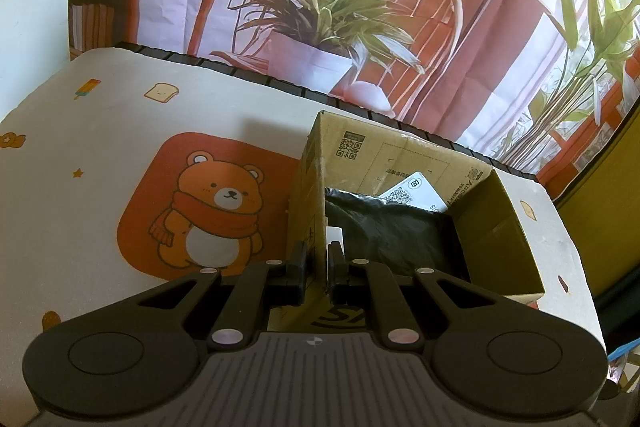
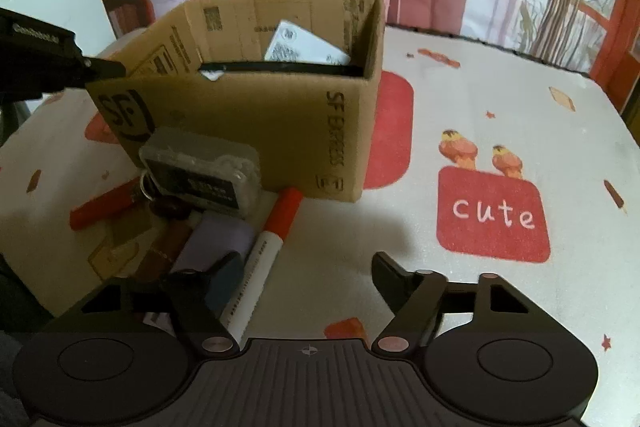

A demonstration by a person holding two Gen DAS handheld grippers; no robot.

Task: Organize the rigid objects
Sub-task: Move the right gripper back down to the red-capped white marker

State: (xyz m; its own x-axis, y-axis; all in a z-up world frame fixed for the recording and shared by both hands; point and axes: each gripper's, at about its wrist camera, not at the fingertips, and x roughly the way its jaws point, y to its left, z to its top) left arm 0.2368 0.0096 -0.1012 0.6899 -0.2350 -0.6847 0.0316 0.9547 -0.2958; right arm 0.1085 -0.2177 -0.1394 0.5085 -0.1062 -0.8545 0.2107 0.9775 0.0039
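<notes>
Cardboard box (image 1: 400,163) sits on bear mat (image 1: 100,115); L view: my left gripper (image 1: 316,263) is pinched on its near wall, black bag (image 1: 392,227) inside. R view: right gripper (image 2: 306,275) spread wide, empty; marker (image 2: 276,223), clear case (image 2: 204,175) & red lighter (image 2: 100,207) lie just in front of box; mat open to the right.

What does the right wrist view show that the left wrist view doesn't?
Only the right wrist view: the pile in front of the box, with a clear case, red marker and red lighter. Only the left wrist view: the black bag inside. Both show the cardboard box and white card.
</notes>
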